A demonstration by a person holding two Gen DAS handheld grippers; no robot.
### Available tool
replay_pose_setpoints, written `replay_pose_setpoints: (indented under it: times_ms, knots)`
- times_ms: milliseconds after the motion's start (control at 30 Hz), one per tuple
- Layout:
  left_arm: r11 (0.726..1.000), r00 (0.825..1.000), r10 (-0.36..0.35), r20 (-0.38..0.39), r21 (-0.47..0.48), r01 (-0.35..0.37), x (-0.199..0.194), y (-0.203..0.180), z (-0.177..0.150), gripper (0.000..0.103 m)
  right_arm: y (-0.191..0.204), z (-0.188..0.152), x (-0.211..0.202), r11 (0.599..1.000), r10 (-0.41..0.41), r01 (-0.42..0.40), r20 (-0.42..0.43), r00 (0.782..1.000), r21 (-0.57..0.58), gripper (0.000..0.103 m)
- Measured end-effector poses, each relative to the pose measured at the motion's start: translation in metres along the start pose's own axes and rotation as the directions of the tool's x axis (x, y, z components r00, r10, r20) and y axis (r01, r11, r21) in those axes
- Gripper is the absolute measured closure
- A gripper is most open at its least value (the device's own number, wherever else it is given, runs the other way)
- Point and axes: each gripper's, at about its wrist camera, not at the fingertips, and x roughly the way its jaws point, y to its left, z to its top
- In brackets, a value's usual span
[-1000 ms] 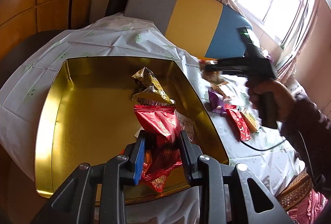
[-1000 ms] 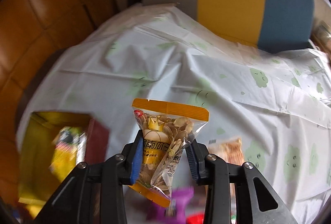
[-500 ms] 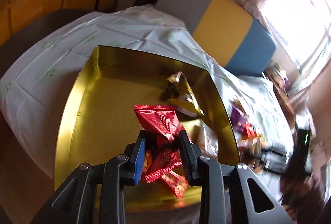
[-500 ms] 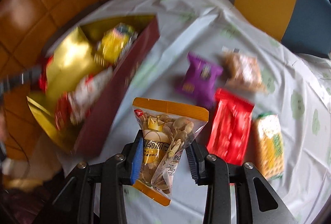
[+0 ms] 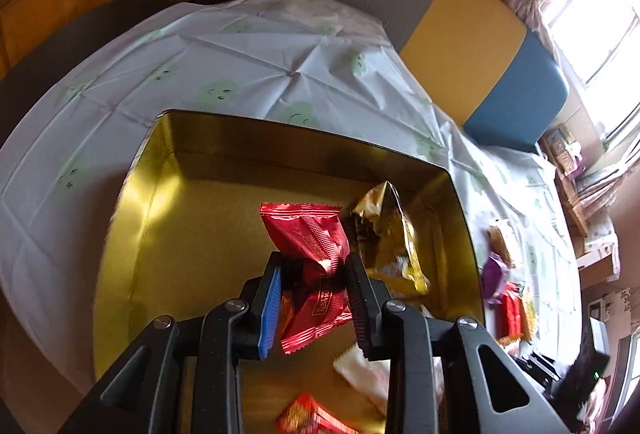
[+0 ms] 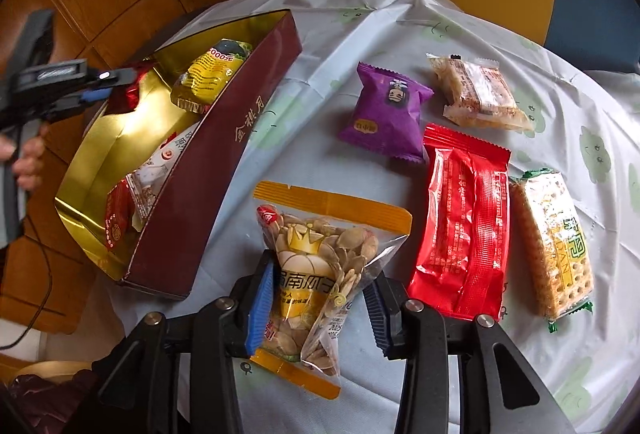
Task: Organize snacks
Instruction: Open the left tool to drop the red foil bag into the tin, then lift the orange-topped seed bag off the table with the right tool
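Left gripper (image 5: pixel 314 300): clamped on a crumpled red foil packet (image 5: pixel 310 234), held above the gold-lined tin (image 5: pixel 132 193).
Right gripper (image 6: pixel 318 308): jaws opening around a clear seed pouch (image 6: pixel 320 258) with orange bands, just right of the tin.
Loose snacks: 4 packets (image 6: pixel 466 218) right of the tin.
Surface: white tablecloth (image 6: pixel 360 33) with pale green prints.

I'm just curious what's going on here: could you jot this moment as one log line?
left gripper: shut on red packet, over gold box | right gripper: jaws opening, seed bag between them | tablecloth: four snacks left
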Motion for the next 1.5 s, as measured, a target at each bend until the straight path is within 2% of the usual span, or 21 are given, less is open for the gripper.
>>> replay_pose_setpoints:
  times_ms: [233, 533, 667, 900, 1100, 1267, 1400, 1500]
  knots:
    - [0.999, 0.996, 0.052, -0.066, 0.001, -0.052, 0.042, -0.004, 0.019, 0.072, -0.002, -0.004, -0.003, 1.000, 0.021, -0.021, 0.014, 1.000, 0.016, 0.060]
    - [0.997, 0.995, 0.079, -0.068, 0.009, -0.079, 0.062, -0.006, 0.029, 0.072, -0.001, -0.005, -0.007, 0.999, 0.023, -0.023, 0.026, 0.999, 0.022, 0.060]
    - [0.997, 0.995, 0.075, -0.066, 0.004, -0.075, 0.061, -0.003, 0.029, 0.064, 0.000, -0.006, -0.007, 0.999, 0.016, -0.017, 0.034, 0.999, 0.032, 0.060]
    - [0.995, 0.995, 0.096, 0.012, -0.022, -0.096, 0.024, 0.004, 0.015, 0.060, 0.003, -0.009, -0.007, 0.999, -0.004, 0.001, 0.052, 0.999, 0.046, 0.060]
    - [0.995, 0.991, 0.103, 0.084, -0.012, -0.103, -0.016, 0.001, -0.019, 0.060, 0.004, -0.011, -0.008, 0.998, -0.013, 0.009, 0.064, 0.998, 0.063, 0.060]
    - [0.981, 0.970, 0.175, 0.170, 0.049, -0.186, -0.047, -0.012, -0.051, 0.060, 0.006, -0.013, -0.009, 0.997, -0.024, 0.018, 0.080, 0.997, 0.068, 0.059]
    - [0.980, 0.963, 0.181, 0.198, 0.048, -0.194, -0.065, -0.013, -0.071, 0.060, 0.008, -0.017, -0.010, 0.997, -0.037, 0.030, 0.097, 0.995, 0.072, 0.059]
    - [0.966, 0.945, 0.230, 0.231, 0.065, -0.251, -0.073, -0.018, -0.082, 0.060, 0.010, -0.019, -0.011, 0.997, -0.042, 0.034, 0.112, 0.993, 0.072, 0.059]
